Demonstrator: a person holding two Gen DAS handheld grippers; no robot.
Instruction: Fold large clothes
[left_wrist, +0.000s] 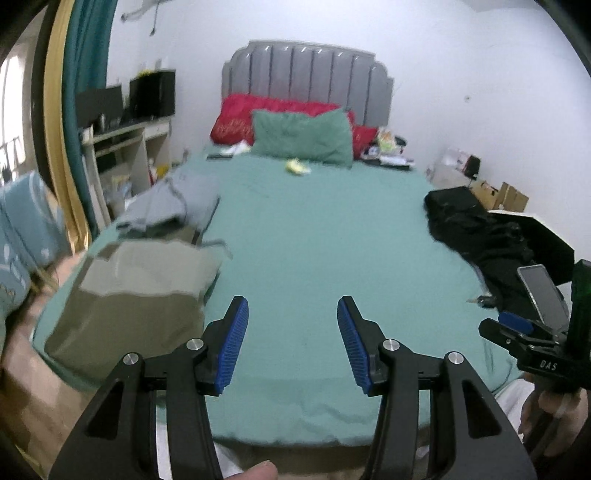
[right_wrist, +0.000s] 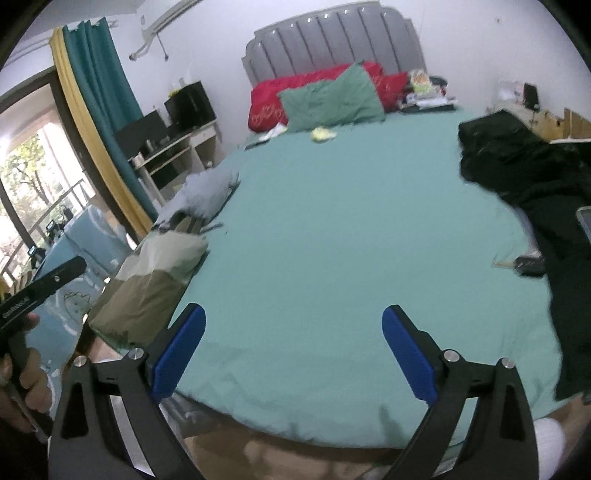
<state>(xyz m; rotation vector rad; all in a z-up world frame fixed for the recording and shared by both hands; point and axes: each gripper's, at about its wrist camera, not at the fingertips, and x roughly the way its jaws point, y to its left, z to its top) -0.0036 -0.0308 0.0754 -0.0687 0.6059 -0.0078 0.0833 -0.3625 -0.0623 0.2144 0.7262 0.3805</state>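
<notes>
Both grippers (left_wrist: 292, 339) (right_wrist: 293, 350) empty; black garment (right_wrist: 535, 177) far right.

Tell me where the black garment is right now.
The black garment lies unfolded along the bed's right edge in both views, across from the folded olive and grey clothes on the left edge.

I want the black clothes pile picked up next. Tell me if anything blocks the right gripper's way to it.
Nothing visible does. The right gripper stands open and empty above bare teal bedsheet; the crumpled black clothes pile lies along the bed's right edge. A small dark object rests beside the pile, not in the path.
</notes>
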